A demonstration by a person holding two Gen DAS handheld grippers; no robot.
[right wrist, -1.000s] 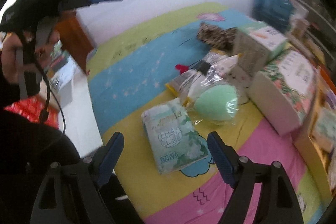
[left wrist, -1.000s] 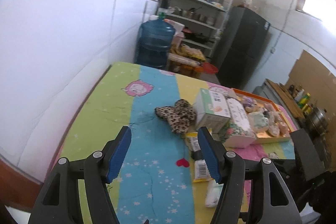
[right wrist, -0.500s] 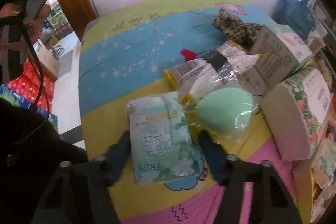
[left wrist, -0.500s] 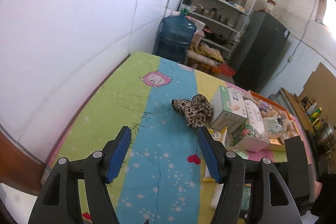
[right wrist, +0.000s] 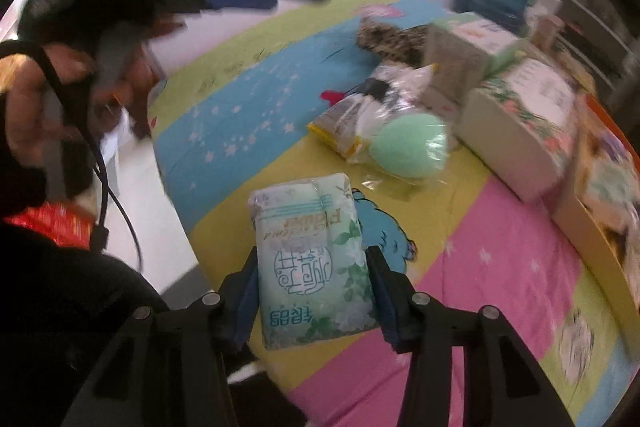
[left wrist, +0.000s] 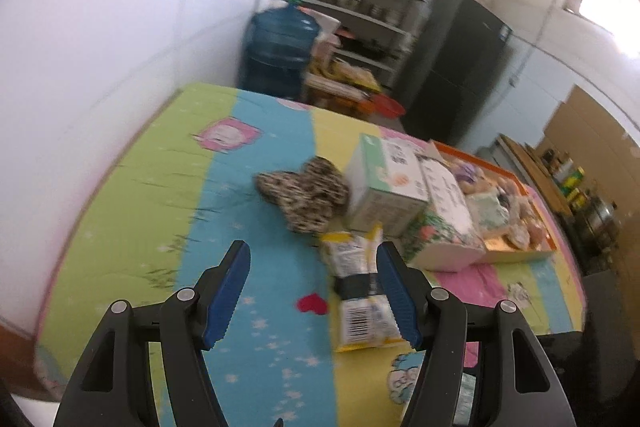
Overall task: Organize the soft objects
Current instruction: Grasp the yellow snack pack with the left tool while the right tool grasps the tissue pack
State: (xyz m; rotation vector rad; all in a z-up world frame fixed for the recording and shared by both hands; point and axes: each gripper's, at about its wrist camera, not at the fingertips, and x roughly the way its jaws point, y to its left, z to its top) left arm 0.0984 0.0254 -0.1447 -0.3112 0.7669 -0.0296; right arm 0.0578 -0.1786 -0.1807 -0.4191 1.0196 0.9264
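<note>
Tissue pack point(right wrist: 314, 263) lies lengthwise between right gripper point(right wrist: 314, 301) fingers point(right wrist: 245, 301).

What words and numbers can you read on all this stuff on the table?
"Flower", upside down, my best reading: on the tissue pack.
Big Chinese characters on the same pack: upside down, I cannot read them.
Yellow packet: a barcode, digits too small to read.
Green box and flowery box: print too blurred to read.

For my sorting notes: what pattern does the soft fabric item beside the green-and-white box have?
Leopard print, brown and black spots: fabric item, clearest in the left wrist view.
</note>
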